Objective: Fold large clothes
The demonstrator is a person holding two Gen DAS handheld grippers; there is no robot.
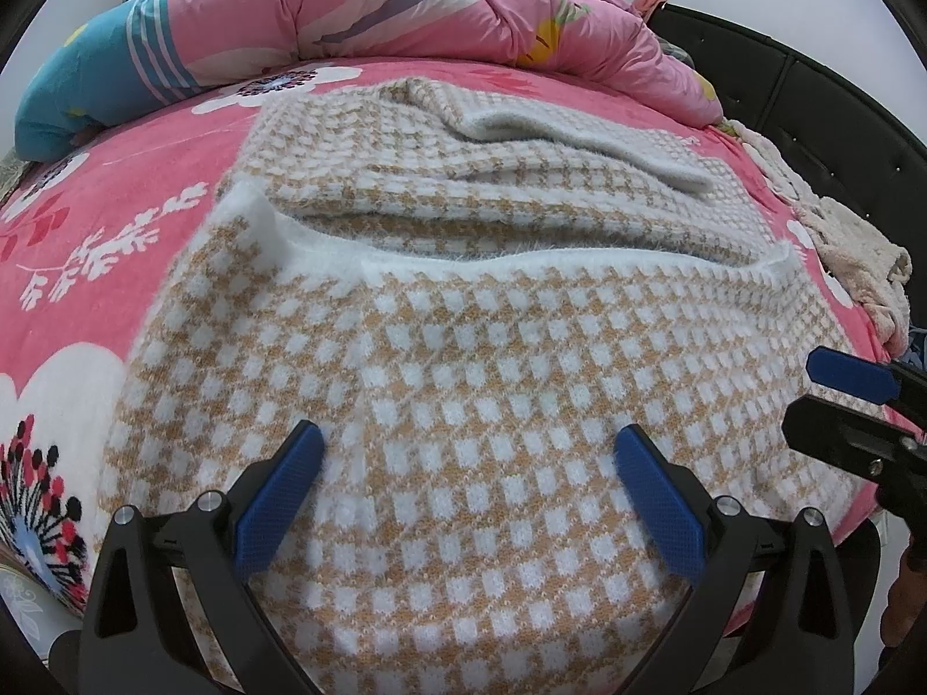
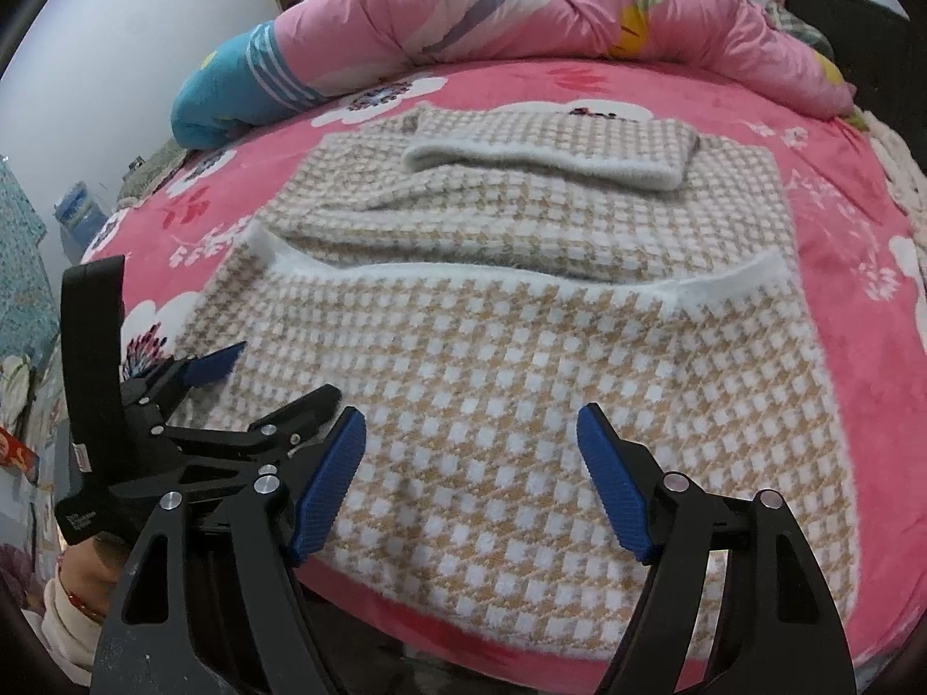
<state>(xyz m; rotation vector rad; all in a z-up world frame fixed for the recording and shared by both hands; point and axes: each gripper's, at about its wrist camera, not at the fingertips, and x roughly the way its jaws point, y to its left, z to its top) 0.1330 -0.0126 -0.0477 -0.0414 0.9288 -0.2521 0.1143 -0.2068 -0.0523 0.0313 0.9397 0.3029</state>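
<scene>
From the left wrist, the sweater [image 1: 463, 347] lies on the bed [image 1: 87, 301], its near part already folded up over the body; the left gripper [image 1: 469, 463] hangs wide open above it, holding nothing. From the right wrist, the right gripper [image 2: 472, 463] is also wide open and empty, so I think one more fold is left.

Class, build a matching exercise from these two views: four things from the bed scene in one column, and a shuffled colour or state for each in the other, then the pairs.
Column 1
1. sweater
2. quilt
3. bedsheet
4. right gripper

Column 2
A. pink, bunched at the far side
B. jaws open, holding nothing
C. tan and white checks, partly folded
D. pink with white flowers, spread flat

Pairs: 1-C, 2-A, 3-D, 4-B
</scene>
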